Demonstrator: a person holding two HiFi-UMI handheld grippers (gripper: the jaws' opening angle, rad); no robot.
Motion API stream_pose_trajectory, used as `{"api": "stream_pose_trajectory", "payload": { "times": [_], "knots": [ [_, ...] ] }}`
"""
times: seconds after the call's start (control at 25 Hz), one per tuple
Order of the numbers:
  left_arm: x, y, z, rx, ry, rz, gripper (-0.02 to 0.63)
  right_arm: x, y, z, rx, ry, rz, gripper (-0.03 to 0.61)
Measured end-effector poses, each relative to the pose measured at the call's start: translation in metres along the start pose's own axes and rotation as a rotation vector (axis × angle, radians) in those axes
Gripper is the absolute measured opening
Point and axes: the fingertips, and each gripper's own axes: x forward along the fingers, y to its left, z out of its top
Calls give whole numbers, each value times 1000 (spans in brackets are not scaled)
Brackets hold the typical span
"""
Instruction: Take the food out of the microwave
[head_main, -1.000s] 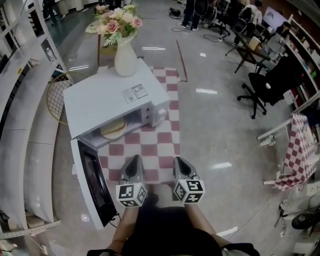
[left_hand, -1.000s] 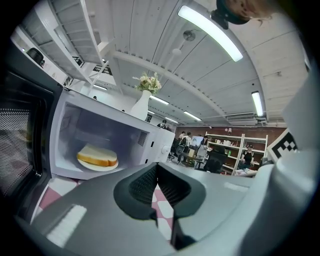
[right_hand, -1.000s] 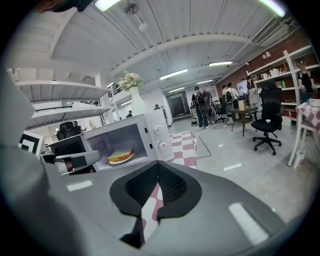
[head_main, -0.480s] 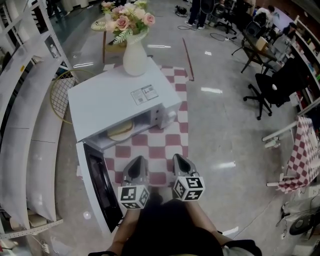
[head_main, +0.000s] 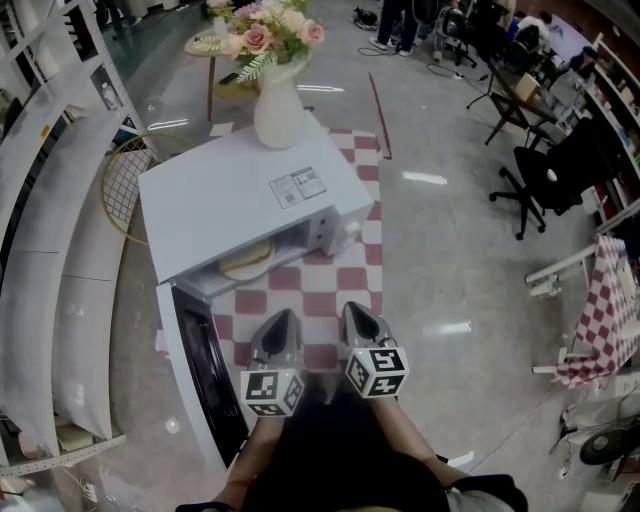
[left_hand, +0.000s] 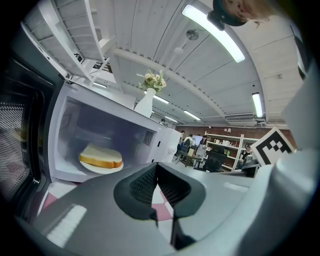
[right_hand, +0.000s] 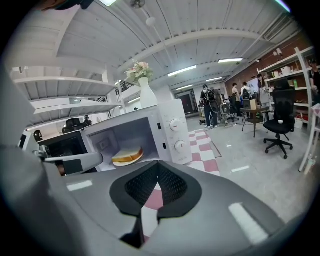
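Bread slice (left_hand: 101, 156), just one, lies on one plate (left_hand: 102, 170) inside one microwave (head_main: 230, 205).

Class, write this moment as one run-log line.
microwave: door open | bread on plate: inside microwave | left gripper: shut, empty | right gripper: shut, empty

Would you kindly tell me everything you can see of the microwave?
The microwave is a white, boxy oven standing on a red-and-white checked mat. Its dark-windowed door stands wide open, on the side away from its two round knobs. A label is stuck on its top, where a white vase of flowers also stands. Inside, a slice of bread lies on a white plate.
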Motion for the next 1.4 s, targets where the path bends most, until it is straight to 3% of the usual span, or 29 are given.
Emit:
{"api": "stream_pose_trajectory", "payload": {
  "times": [0.36,0.48,0.8,1.12,1.4],
  "knots": [
    [2,12,-5,-28,6,73,8,9,-2,2,-27,42,39,0],
    [4,19,-8,-70,0,120,8,18,-2,3,-45,57,70,0],
    [11,46,-20,-340,-70,212,8,33,2,6,-83,102,144,0],
    [26,79,-32,-687,-190,264,8,35,-6,0,-117,148,162,0],
    [39,99,-41,-916,-311,214,8,34,-17,-8,-128,180,147,0]
  ]
}}
